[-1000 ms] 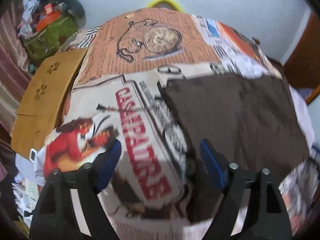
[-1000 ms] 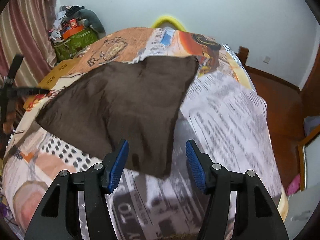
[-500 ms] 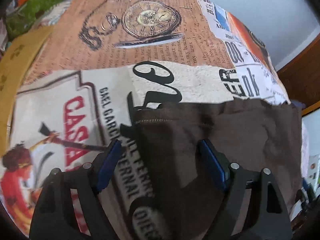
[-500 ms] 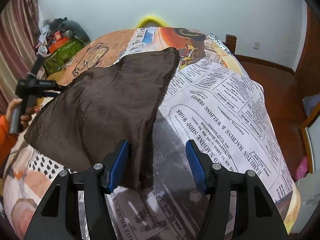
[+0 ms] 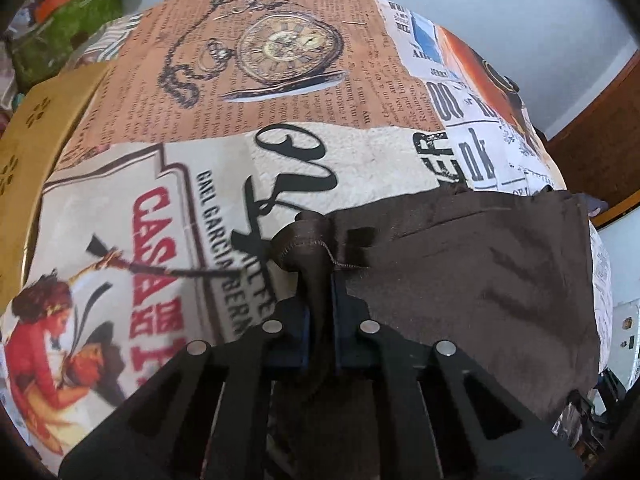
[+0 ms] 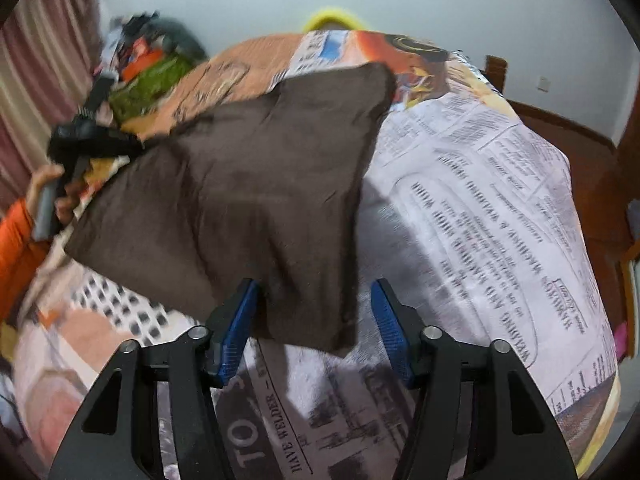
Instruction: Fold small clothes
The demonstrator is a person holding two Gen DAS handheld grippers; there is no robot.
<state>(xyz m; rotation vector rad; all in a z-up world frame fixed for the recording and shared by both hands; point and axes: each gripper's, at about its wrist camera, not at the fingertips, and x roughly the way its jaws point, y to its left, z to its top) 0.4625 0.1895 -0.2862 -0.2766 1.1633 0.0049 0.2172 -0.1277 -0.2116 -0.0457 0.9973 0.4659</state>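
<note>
Black slotted right gripper [image 6: 312, 328], ribbed blue fingers [image 6: 236, 332], silver screws, orange sleeve [image 6: 16, 244]

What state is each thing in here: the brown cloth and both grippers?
brown cloth: spread on the printed bedcover, one hemmed corner pinched and bunched.
left gripper: just closed, shut on that corner.
right gripper: jaws closing, still open, the near cloth corner between its fingers, not pressed.

**Left clamps down, right closing in**

The left gripper [image 5: 320, 300] angles steeply down, its jaws pinched tight on a bunched corner of the brown cloth [image 5: 480, 280]. The right gripper [image 6: 314, 320] tilts down too, jaws just closing but apart, the cloth's near corner between them, unpressed. The left hand [image 6: 52, 196], in an orange sleeve [image 6: 16, 248], grips its handle.
</note>
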